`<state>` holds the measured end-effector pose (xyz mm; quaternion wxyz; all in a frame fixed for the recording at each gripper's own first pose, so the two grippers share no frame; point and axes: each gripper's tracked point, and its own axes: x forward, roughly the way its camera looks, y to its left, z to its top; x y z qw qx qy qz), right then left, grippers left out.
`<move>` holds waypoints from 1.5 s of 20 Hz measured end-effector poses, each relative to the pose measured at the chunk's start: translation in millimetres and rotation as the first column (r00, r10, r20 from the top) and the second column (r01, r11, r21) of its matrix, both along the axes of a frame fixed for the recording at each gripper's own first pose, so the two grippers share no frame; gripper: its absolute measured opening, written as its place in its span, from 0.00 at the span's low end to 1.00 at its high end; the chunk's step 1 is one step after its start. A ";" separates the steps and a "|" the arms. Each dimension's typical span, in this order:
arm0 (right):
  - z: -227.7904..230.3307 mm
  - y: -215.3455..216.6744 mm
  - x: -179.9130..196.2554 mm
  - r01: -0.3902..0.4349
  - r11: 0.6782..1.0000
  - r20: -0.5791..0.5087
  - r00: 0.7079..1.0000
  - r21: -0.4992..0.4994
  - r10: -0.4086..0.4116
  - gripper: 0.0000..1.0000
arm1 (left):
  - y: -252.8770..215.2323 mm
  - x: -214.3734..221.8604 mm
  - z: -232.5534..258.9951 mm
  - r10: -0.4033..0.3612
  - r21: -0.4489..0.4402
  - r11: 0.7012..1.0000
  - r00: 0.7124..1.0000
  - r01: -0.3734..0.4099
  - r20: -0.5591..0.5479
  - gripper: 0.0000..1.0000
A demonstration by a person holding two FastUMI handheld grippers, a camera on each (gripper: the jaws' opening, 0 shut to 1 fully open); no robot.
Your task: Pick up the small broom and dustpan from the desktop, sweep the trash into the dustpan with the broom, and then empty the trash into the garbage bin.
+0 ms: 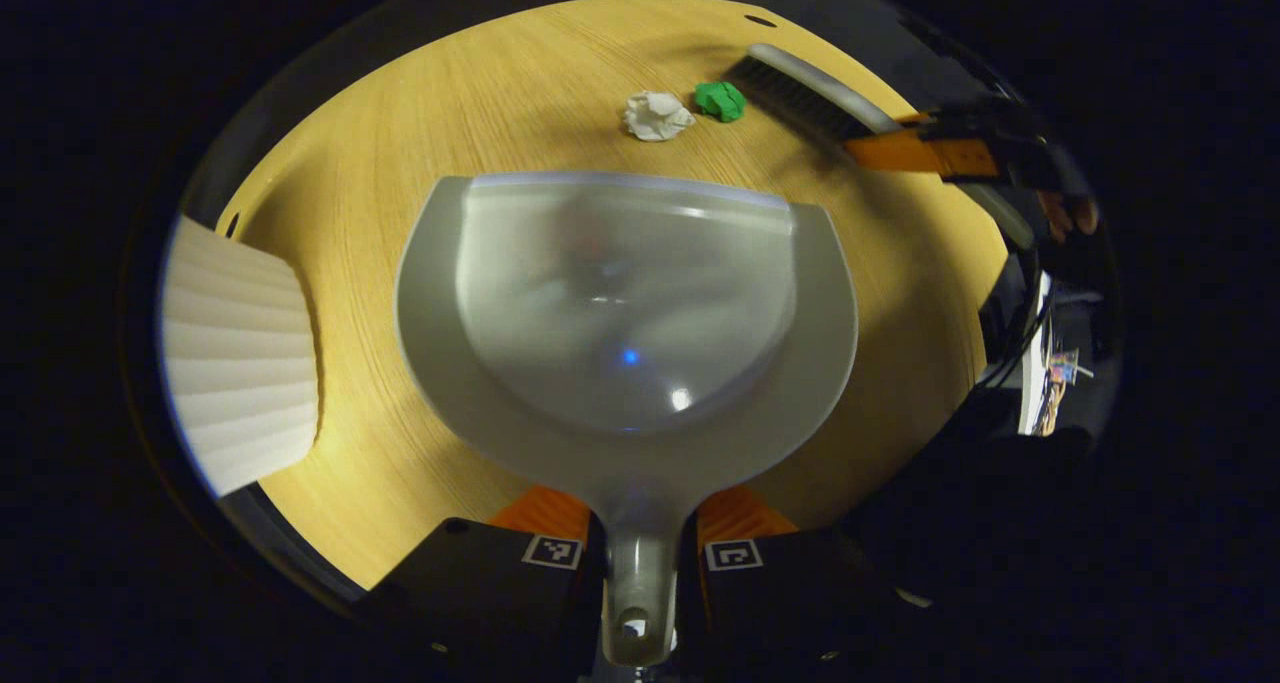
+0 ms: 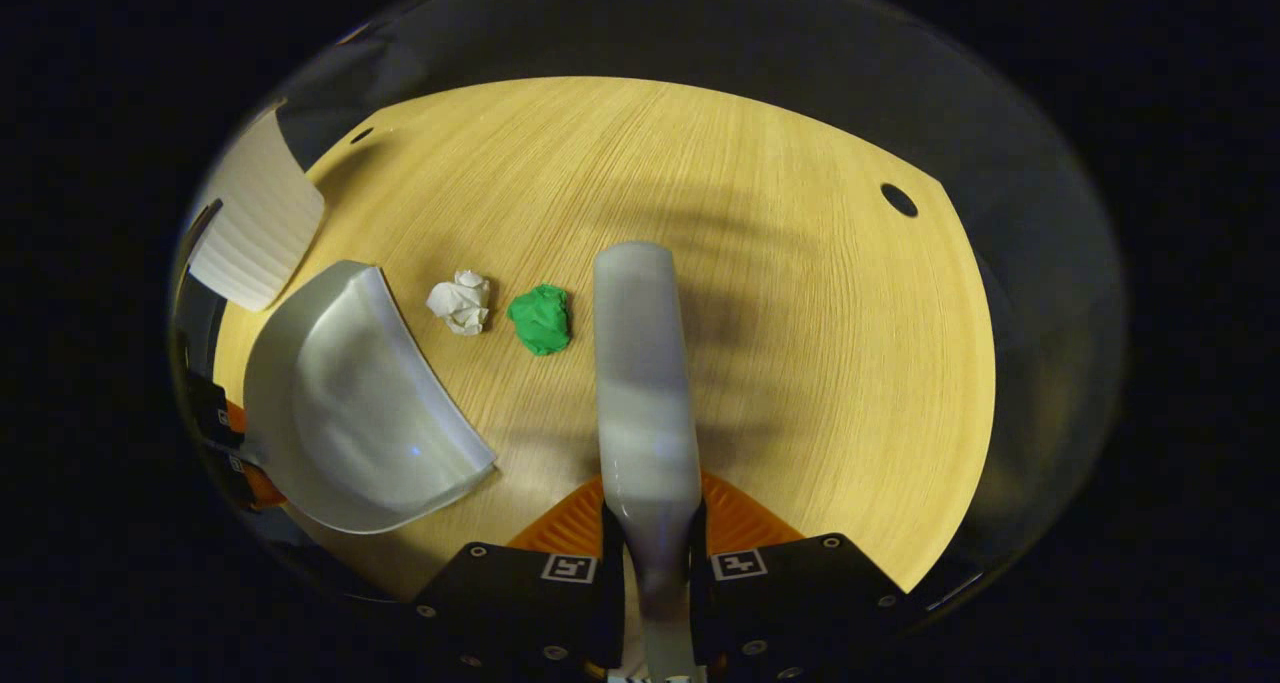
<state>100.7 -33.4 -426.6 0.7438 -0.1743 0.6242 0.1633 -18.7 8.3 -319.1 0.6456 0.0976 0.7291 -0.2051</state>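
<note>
In the left gripper view the left claw (image 1: 640, 553) is clamped on the handle of the dustpan (image 1: 625, 313), whose open mouth faces away over the counter (image 1: 420, 123). Just beyond its lip lie a white paper wad (image 1: 656, 116) and a green wad (image 1: 721, 100), side by side. The right claw (image 2: 655, 563) grips the broom (image 2: 645, 403) by its handle, just right of the green wad. A white ribbed bin (image 1: 235, 353) stands at the counter's left.

A light wooden desktop (image 2: 800, 293) with fine grain runs across both views, lit warmly from above, with soft shadows falling over its middle. A small dark round hole (image 2: 898, 200) sits near one far corner. Beyond the desktop's edges the booth is dark.
</note>
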 end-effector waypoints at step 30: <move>13.2 79.4 97.0 0.188 0.964 -0.122 0.978 0.190 -0.167 0.28 | -35.6 21.2 -6.4 0.291 -0.027 0.957 0.955 -0.290 0.056 0.30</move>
